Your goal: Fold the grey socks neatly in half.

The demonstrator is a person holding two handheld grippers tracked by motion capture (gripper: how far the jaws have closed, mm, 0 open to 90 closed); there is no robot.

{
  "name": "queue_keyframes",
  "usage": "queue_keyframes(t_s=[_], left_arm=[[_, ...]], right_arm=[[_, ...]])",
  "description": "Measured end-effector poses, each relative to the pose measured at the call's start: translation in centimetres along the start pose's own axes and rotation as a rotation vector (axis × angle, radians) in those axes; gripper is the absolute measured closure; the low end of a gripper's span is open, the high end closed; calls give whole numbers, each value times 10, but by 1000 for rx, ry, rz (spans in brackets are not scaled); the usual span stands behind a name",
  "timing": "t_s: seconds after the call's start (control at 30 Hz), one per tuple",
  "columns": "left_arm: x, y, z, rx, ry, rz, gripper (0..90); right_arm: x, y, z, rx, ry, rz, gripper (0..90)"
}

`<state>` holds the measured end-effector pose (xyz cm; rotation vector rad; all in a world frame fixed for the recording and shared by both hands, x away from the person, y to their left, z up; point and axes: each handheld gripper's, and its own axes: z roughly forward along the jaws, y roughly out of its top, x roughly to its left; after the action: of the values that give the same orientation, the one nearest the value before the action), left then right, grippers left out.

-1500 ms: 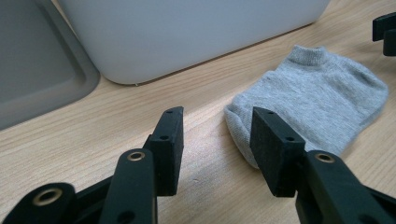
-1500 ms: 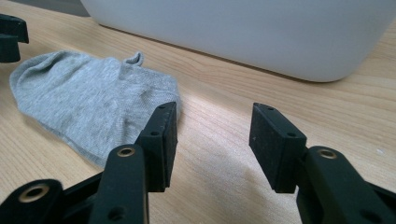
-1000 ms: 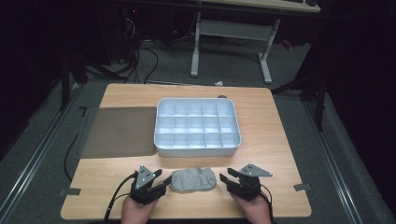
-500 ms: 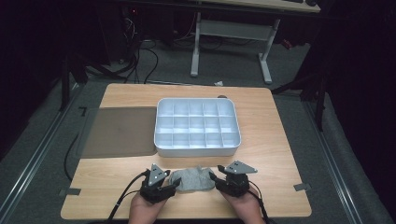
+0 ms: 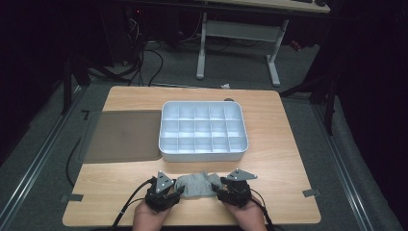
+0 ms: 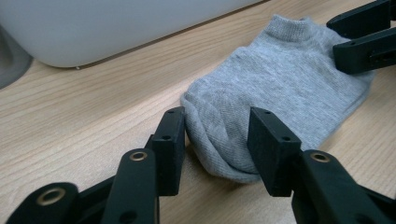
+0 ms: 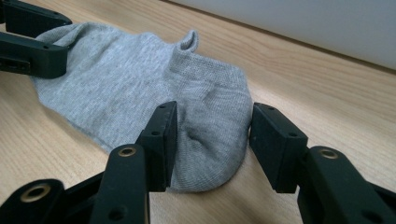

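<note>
A grey ankle sock point(image 5: 197, 185) lies flat on the wooden table point(image 5: 281, 159) near its front edge. My left gripper point(image 5: 179, 190) is at the sock's left end and my right gripper point(image 5: 217, 191) at its right end. In the left gripper view the open jaws of the left gripper point(image 6: 217, 140) straddle the rounded end of the sock point(image 6: 280, 79), with the right gripper point(image 6: 359, 37) at the far end. In the right gripper view the right gripper point(image 7: 210, 135) stands open around the other end of the sock point(image 7: 121, 79), and the left gripper point(image 7: 32, 42) sits across from it.
A white tray point(image 5: 202, 155) with several small compartments stands mid-table just behind the sock. A dark flat mat point(image 5: 122, 137) lies to its left, overhanging the table's left side. Desk legs and cables stand on the floor beyond the far edge.
Both grippers have moved inward from beside the sock, and their open jaws now straddle its two ends. The sock has bunched slightly.
</note>
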<state>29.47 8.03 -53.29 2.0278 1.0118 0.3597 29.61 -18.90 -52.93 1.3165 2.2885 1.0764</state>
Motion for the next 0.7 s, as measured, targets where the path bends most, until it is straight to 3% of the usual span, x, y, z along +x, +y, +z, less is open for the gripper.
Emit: queue_keyframes(t_s=[0.2,0.4,0.7], left_arm=[[2,-3,-3,13,11,-1,626],[3,-5,-5,16,6,-11,650],[4,-4,-8,6,15,-7,647]], right_arm=[[5,-2,0,-4,-4,-40,635],[5,-3,-1,3,50,-38,773],[6,-3,-3,1,88,-52,809]])
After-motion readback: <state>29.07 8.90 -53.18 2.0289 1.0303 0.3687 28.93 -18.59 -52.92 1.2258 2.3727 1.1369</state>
